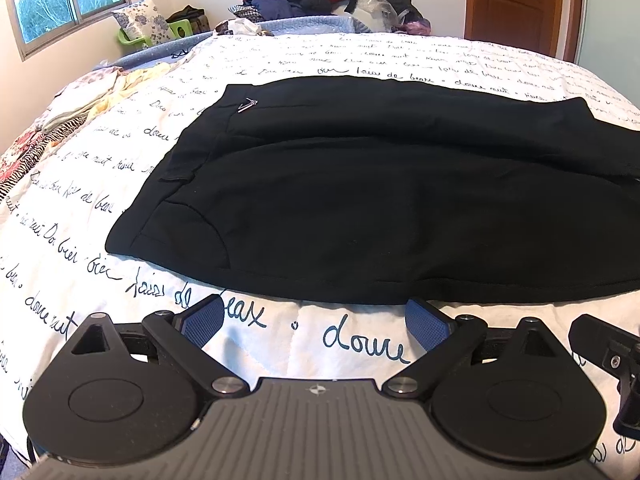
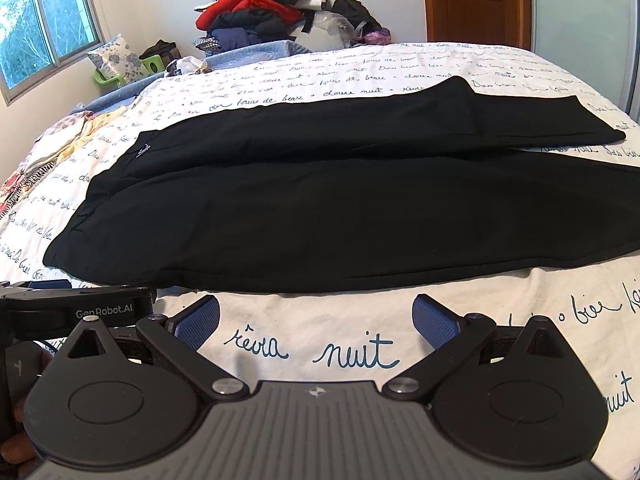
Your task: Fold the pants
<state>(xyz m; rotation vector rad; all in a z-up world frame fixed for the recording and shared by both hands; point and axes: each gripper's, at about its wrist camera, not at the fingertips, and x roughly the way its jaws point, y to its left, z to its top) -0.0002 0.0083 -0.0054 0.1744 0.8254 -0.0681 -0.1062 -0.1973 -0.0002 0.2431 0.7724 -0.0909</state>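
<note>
Black pants (image 2: 320, 208) flat (legs apart)

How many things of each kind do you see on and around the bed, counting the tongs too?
Black pants: 1
Tongs, both open: 2, left and right
Floral pillow: 1
Heap of clothes behind the bed: 1
Wooden door: 1
Window: 1
Total: 7
</note>
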